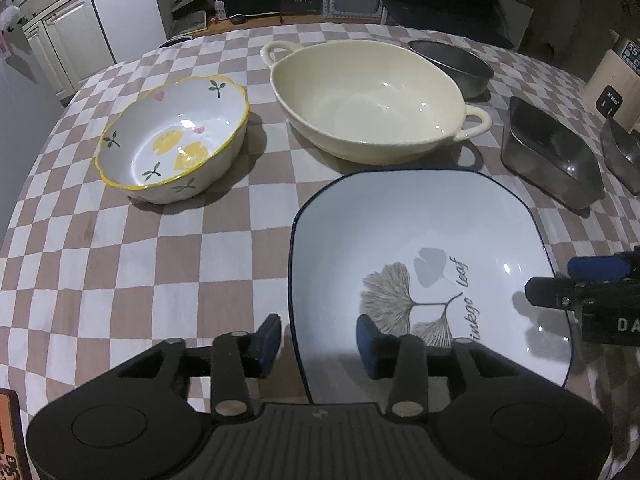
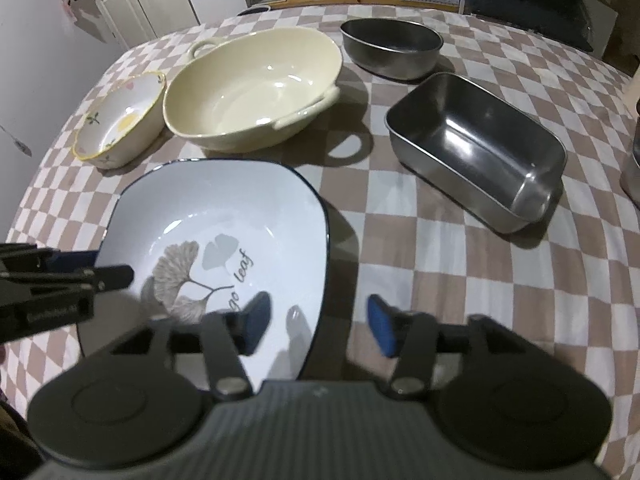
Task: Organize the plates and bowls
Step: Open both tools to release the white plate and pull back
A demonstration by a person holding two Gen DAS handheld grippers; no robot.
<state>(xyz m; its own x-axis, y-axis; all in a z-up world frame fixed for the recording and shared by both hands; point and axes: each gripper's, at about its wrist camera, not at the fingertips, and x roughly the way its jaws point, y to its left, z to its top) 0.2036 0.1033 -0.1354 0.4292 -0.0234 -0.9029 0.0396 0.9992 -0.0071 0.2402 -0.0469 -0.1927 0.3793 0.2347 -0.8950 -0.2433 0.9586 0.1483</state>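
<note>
A white square plate with a dark rim and a ginkgo leaf print [image 1: 424, 256] [image 2: 224, 236] lies at the table's near side. My left gripper [image 1: 318, 346] is open, its fingers straddling the plate's left rim. My right gripper [image 2: 316, 326] is open, straddling the plate's right rim; it shows at the right edge of the left wrist view [image 1: 580, 284]. Behind the plate stand a cream two-handled bowl [image 1: 372, 96] [image 2: 256, 88] and a scalloped white bowl with lemon print [image 1: 172, 140] [image 2: 120, 120].
A rectangular steel tray [image 2: 476, 148] [image 1: 552, 152] stands right of the plate. An oval steel pan [image 2: 392, 48] [image 1: 452, 66] stands at the back. Another metal item [image 1: 622, 156] is at the far right. The checked tablecloth [image 1: 120, 264] covers the table.
</note>
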